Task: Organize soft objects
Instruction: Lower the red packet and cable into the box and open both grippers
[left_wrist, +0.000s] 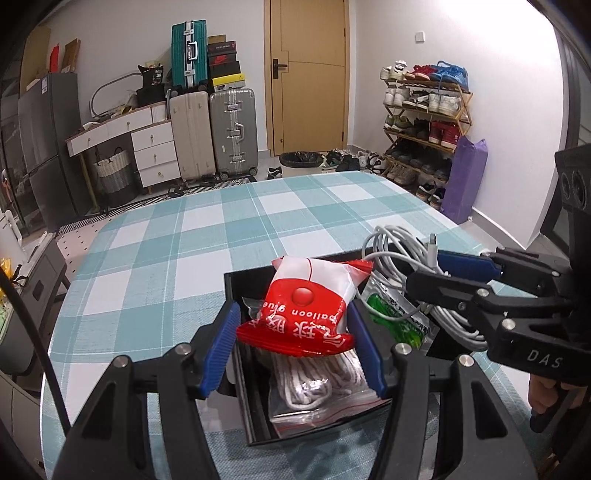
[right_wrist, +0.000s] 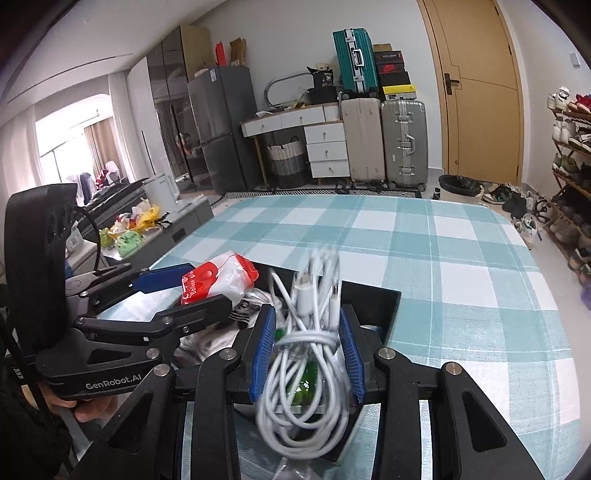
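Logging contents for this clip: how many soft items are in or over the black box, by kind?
Sealed packets: 2, the red-and-white balloon glue packet in the left tongs and a green-printed packet.
Zip bags of rope: 1.
Cable bundles: 1, the white cable bundle in the right tongs.
Total: 4 over the black box.

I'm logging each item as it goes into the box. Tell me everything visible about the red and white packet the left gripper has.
The red and white packet is a sealed, puffy plastic pouch, glossy, with a red lower half, a red dot, white Chinese characters and the words "balloon glue" printed upside down to the camera. Its crimped ends are red. The left gripper is shut on it, blue pads pressing both sides. It hangs over the black box, above a clear zip bag of white cord.
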